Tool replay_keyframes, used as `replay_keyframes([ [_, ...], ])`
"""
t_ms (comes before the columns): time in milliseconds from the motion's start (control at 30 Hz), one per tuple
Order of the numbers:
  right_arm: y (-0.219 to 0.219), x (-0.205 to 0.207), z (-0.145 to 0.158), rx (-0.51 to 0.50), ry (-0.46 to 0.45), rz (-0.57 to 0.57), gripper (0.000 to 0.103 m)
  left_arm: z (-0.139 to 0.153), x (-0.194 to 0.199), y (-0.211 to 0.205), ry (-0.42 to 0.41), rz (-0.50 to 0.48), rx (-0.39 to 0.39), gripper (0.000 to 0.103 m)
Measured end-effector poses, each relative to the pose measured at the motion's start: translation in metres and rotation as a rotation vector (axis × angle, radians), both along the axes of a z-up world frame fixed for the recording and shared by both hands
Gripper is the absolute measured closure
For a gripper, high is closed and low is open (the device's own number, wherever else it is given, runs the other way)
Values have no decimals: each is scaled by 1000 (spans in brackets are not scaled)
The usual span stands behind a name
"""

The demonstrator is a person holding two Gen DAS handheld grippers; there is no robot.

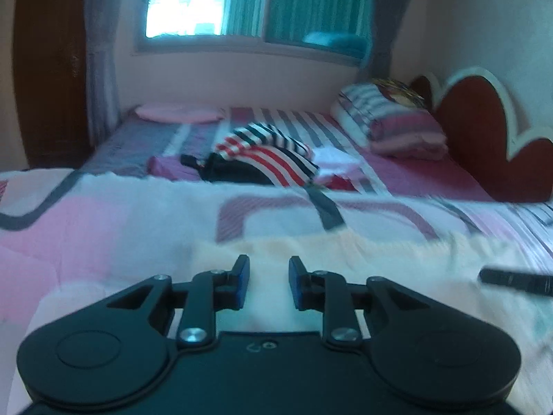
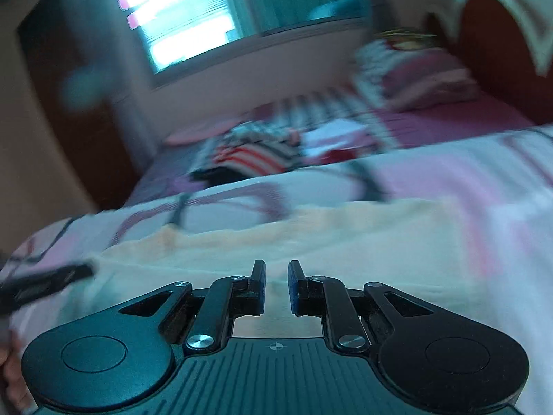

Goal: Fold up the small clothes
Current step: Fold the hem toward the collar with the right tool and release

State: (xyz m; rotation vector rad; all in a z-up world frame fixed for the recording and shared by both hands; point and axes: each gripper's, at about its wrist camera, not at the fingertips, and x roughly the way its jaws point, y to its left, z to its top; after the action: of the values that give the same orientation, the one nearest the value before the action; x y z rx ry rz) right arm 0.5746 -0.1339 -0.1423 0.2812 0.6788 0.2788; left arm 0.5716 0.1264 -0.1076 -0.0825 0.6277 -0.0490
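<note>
- the left gripper (image 1: 269, 282) is seen with jaws slightly apart, nothing clamped.
- the right gripper (image 2: 276, 285) is likewise parted and empty.
- a flat pale cream cloth (image 2: 311, 235) is spread under both, at the near edge of the pink patterned bedspread (image 1: 103, 221).
- a striped clothes pile (image 1: 266, 159) is heaped mid-bed.

Dim room, cool bluish cast; the only light is the blown-out window (image 1: 186, 3) at the back. Right wrist view heavily motion-blurred, left sharper but smeared at right. Fisheye bends and darkens corners.
</note>
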Motion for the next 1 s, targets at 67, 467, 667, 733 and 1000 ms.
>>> replay_keyframes([
  [67, 19, 7, -8, -23, 1, 54, 89, -13, 11, 5, 28, 26, 31, 77],
  [467, 30, 1, -10, 1, -7, 51, 89, -6, -27, -24, -17, -70, 18, 78],
  [667, 40, -16, -18, -70, -10, 115, 89, -24, -39, -54, 25, -130, 76, 75],
  [733, 15, -22, -20, -100, -4, 42, 89, -26, -45, -31, 32, -91, 50, 75],
  [1000, -55, -39, -16, -80, 26, -97, 89, -12, -63, -42, 13, -81, 74, 75],
])
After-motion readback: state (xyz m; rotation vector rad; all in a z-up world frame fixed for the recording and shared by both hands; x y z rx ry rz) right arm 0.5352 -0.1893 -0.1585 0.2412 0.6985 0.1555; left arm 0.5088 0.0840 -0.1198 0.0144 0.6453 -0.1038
